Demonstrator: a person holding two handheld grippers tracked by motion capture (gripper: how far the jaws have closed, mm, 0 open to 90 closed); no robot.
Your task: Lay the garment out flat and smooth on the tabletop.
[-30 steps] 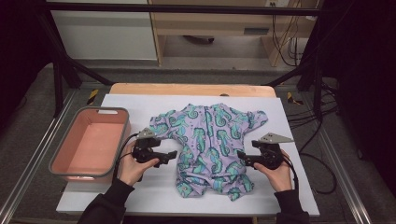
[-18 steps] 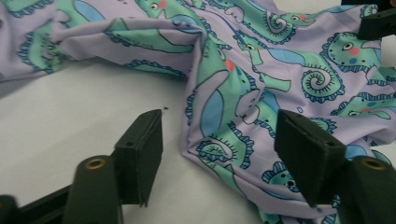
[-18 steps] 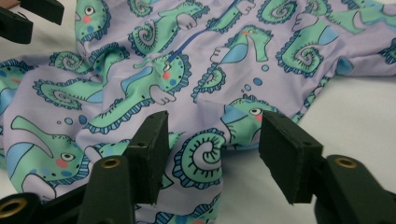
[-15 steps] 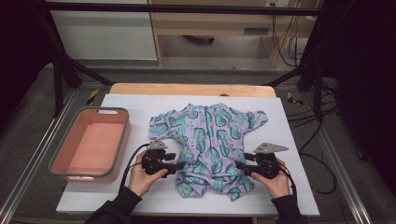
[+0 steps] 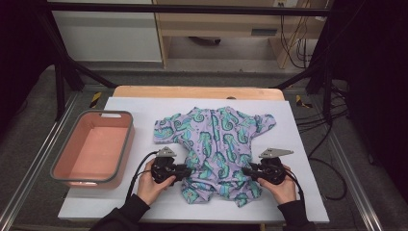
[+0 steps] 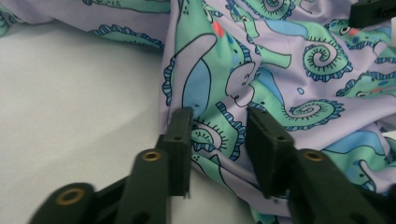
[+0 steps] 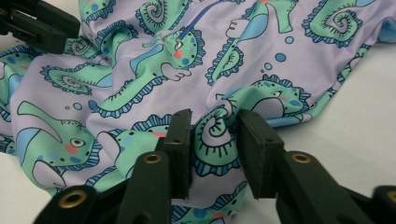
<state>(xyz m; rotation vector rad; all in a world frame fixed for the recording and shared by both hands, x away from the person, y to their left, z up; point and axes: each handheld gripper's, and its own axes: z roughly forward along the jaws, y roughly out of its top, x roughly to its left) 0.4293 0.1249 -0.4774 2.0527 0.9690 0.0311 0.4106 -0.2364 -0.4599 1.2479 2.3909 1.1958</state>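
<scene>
Hands: we see both forearms coming in from the near edge in the high view, each hand low over the worktop [image 5: 308,144], wrapped round its tool and pointing inward at the garment.
Left hand-held gripper [image 5: 184,169]: held level, tips at the left edge of the romper's lower half. In the left gripper view [image 6: 224,140] we see its jaws standing apart with a ridge of fabric between them; they have just been closing. Left pad sits right at the cloth's edge, right pad lies on the fabric; we cannot tell if they press yet.
Right hand-held gripper [image 5: 250,171]: held level, tips at the right edge of the romper's lower half, mirror of the left. In the right gripper view [image 7: 212,140] we see a raised fold bunched between the jaws, both pads against it, so clamped on the cloth; jaws have just been closing.
Romper [image 5: 216,144]: lilac with green seahorse print, lying flat mid-worktop, neck end away from us, sleeves spread, leg end nearest us and rumpled. It sits between the two tools.
Basin [image 5: 122,144]: pink with grey rim, on the worktop's left side, just beside the left hand, apart from the romper.
</scene>
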